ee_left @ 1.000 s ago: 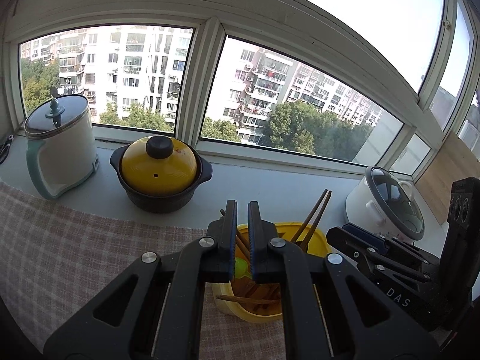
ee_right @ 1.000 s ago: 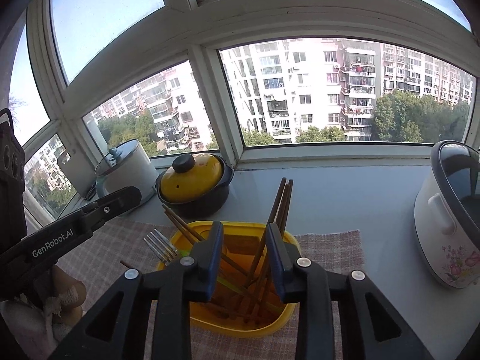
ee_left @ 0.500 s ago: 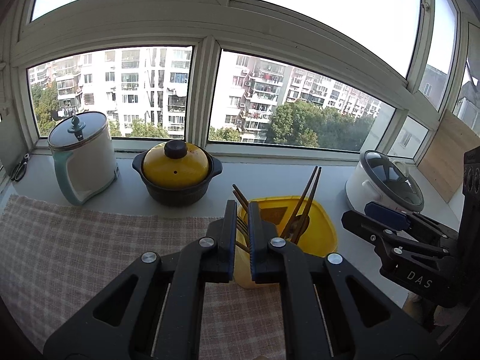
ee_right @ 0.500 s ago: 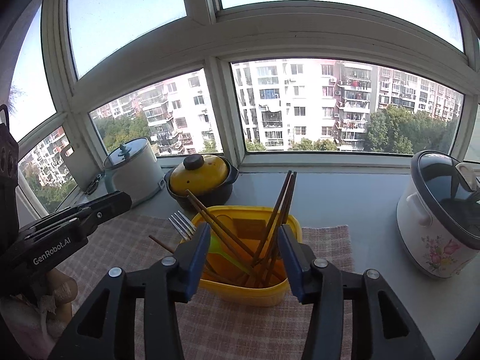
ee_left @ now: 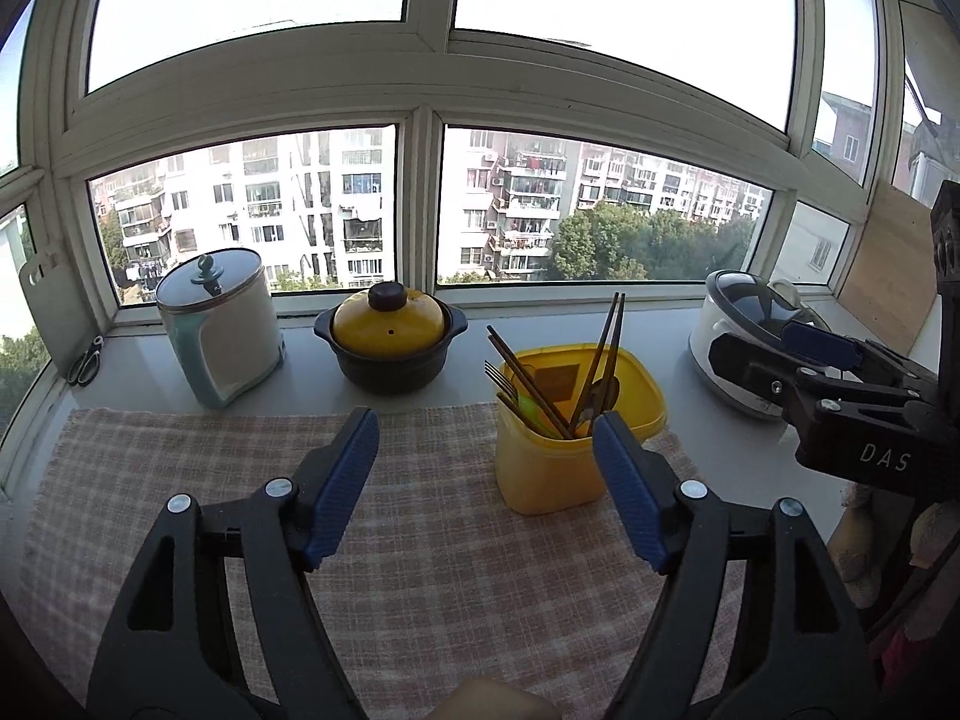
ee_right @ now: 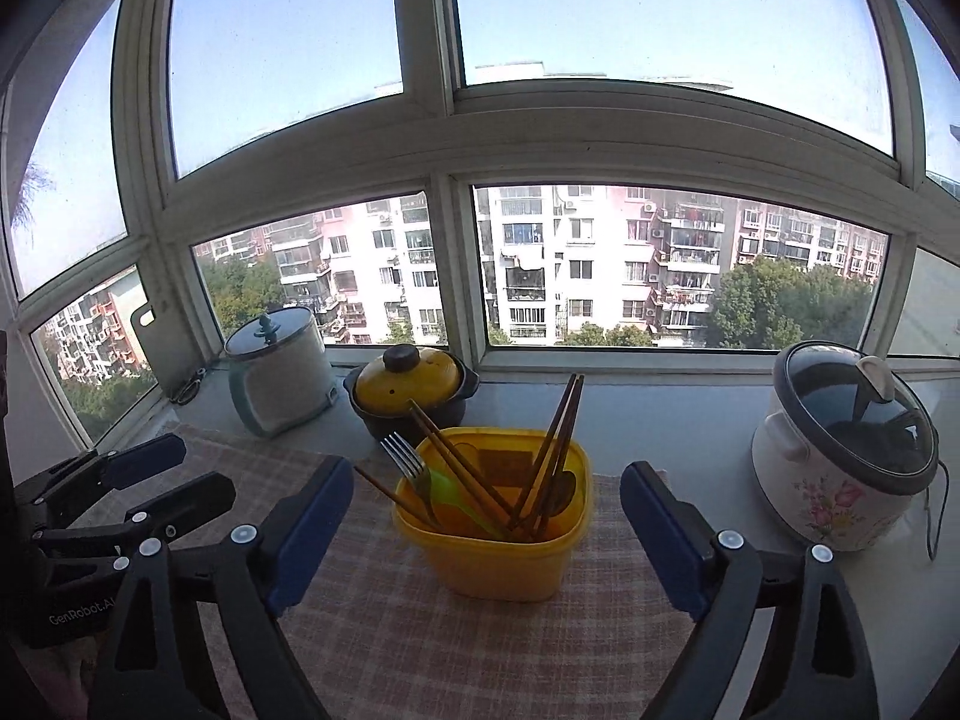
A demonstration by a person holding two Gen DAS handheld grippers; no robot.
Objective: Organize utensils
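Both grippers hang tilted downward over the checked cloth (ee_left: 420, 540) on the counter (ee_right: 690, 426). The left gripper (ee_left: 486, 444) and right gripper (ee_right: 486, 492) have just been opening; their jaws stand wide apart, nothing between them. The yellow container (ee_right: 498, 558), at centre frame, holds chopsticks (ee_right: 555, 444), a fork (ee_right: 405, 459) and spoons, untouched.

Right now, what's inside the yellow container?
The yellow container holds dark chopsticks, a metal fork, a green utensil and a spoon, all leaning on the rim. Their lower ends and the container's bottom are hidden by its wall.
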